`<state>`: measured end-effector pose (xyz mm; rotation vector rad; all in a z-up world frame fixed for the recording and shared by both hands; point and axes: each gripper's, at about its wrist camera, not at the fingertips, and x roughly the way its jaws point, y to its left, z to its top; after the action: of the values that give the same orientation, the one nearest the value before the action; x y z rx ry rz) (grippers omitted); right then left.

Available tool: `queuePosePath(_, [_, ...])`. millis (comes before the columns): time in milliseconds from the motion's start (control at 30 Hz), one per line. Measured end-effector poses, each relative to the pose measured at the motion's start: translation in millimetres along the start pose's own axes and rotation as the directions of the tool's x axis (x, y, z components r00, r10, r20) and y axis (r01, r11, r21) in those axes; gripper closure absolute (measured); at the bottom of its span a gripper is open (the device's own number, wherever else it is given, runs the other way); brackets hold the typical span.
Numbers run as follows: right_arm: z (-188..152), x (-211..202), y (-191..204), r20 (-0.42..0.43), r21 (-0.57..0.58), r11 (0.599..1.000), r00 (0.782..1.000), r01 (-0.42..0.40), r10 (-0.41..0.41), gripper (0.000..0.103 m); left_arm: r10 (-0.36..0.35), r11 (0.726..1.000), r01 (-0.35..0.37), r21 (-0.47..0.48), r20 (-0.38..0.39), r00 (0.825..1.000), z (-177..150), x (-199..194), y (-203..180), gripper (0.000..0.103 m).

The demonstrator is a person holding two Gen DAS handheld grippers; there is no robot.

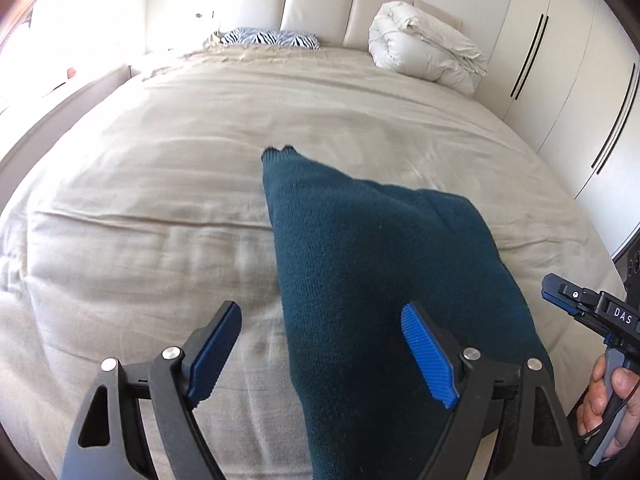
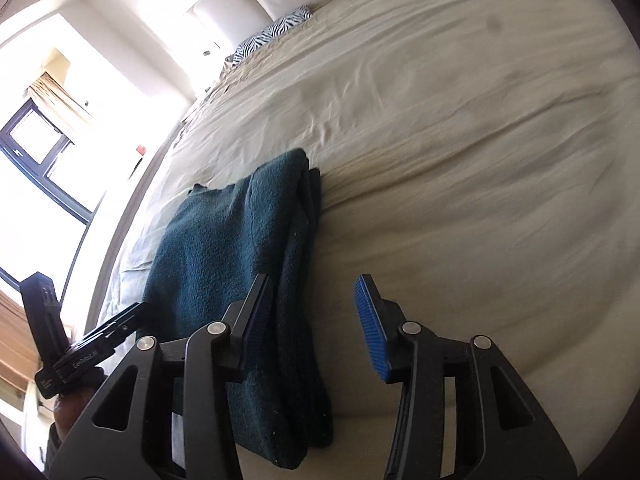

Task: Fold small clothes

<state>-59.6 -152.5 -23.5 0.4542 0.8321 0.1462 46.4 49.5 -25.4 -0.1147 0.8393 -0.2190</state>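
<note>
A dark teal knitted garment (image 1: 360,264) lies folded into a long strip on the beige bedspread (image 1: 160,184). My left gripper (image 1: 320,344) is open just above its near end, one blue pad over the bedspread and one over the knit. In the right wrist view the garment (image 2: 224,264) shows several stacked layers. My right gripper (image 2: 316,320) is open and empty above the garment's right edge. The right gripper also shows at the right edge of the left wrist view (image 1: 560,300), and the left gripper at the lower left of the right wrist view (image 2: 100,340).
A rolled white duvet (image 1: 424,48) and a zebra-print pillow (image 1: 268,38) lie at the padded headboard (image 1: 320,4). White wardrobe doors (image 1: 568,72) stand right of the bed. A window (image 2: 44,160) is on the left side.
</note>
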Motion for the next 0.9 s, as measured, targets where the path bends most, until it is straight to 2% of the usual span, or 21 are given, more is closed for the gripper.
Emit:
queuePosePath(67, [5,-16,13,0.064,-0.054,0.998,0.997,0.039,-0.036,0.061,0.035,0.999,-0.036,0.022,0.068,0.997,3,-14,-2,0.012])
queuePosePath(133, [9,-33,31,0.145,-0.116,0.988,0.986,0.098,-0.081,0.06,0.067,0.996,-0.074,0.044,0.156,0.986,7,-32,-7,0.005])
queuePosePath(200, [11,-52,48,0.233,-0.17,0.974,0.966,0.15,-0.108,0.053,0.106,0.989,-0.13,0.066,0.282,0.954,8,-58,-14,0.0])
queuePosePath(233, [11,-63,57,0.289,-0.196,0.966,0.951,0.168,-0.107,0.049,0.118,0.985,-0.152,0.075,0.345,0.931,11,-71,-17,0.0])
queuePosePath(300, [10,-87,73,0.404,-0.229,0.952,0.91,0.2,-0.094,0.026,0.123,0.976,-0.192,0.102,0.467,0.875,11,-99,-25,0.0])
queuePosePath(333, [7,-100,81,0.476,-0.241,0.946,0.876,0.215,-0.077,0.019,0.134,0.97,-0.219,0.106,0.52,0.844,12,-112,-30,0.0])
queuePosePath(367, [4,-113,89,0.542,-0.25,0.941,0.838,0.228,-0.059,0.008,0.157,0.962,-0.255,0.096,0.57,0.807,12,-124,-35,0.0])
queuePosePath(400, [0,-126,97,0.608,-0.256,0.933,0.792,0.252,-0.047,0.0,0.193,0.951,-0.299,0.075,0.61,0.769,13,-135,-39,0.0])
queuePosePath(433, [-3,-137,106,0.665,-0.267,0.92,0.746,0.288,-0.041,0.0,0.236,0.937,-0.347,0.048,0.646,0.726,13,-146,-43,0.0])
queuePosePath(467, [-3,-146,114,0.691,-0.276,0.908,0.722,0.315,-0.041,0.0,0.257,0.929,-0.369,0.031,0.664,0.702,14,-155,-46,0.0])
queuePosePath(500, [-1,-151,122,0.703,-0.285,0.896,0.71,0.34,-0.046,0.0,0.256,0.929,-0.368,0.031,0.664,0.703,17,-162,-47,0.0])
queuePosePath(567, [3,-161,134,0.705,-0.3,0.884,0.708,0.359,-0.049,0.0,0.233,0.939,-0.341,0.048,0.642,0.73,27,-173,-48,0.0])
queuePosePath(633, [5,-170,142,0.703,-0.315,0.885,0.711,0.341,-0.024,0.0,0.24,0.939,-0.341,0.035,0.644,0.726,36,-182,-48,0.0])
queuePosePath(667, [7,-174,145,0.691,-0.322,0.889,0.723,0.325,-0.014,0.0,0.245,0.94,-0.34,0.027,0.643,0.726,38,-186,-47,0.0])
queuePosePath(767, [12,-178,150,0.64,-0.343,0.898,0.768,0.275,0.009,0.0,0.234,0.946,-0.323,0.038,0.61,0.757,42,-190,-48,0.0])
queuePosePath(833, [12,-177,152,0.609,-0.335,0.902,0.793,0.272,-0.013,0.0,0.235,0.945,-0.325,0.045,0.597,0.767,41,-187,-49,0.0])
queuePosePath(867, [12,-174,151,0.589,-0.33,0.905,0.808,0.27,-0.027,0.0,0.238,0.945,-0.323,0.048,0.578,0.781,38,-185,-49,0.0])
queuePosePath(900, [11,-171,150,0.568,-0.322,0.906,0.822,0.276,-0.048,0.0,0.248,0.945,-0.323,0.047,0.543,0.802,33,-180,-50,0.0])
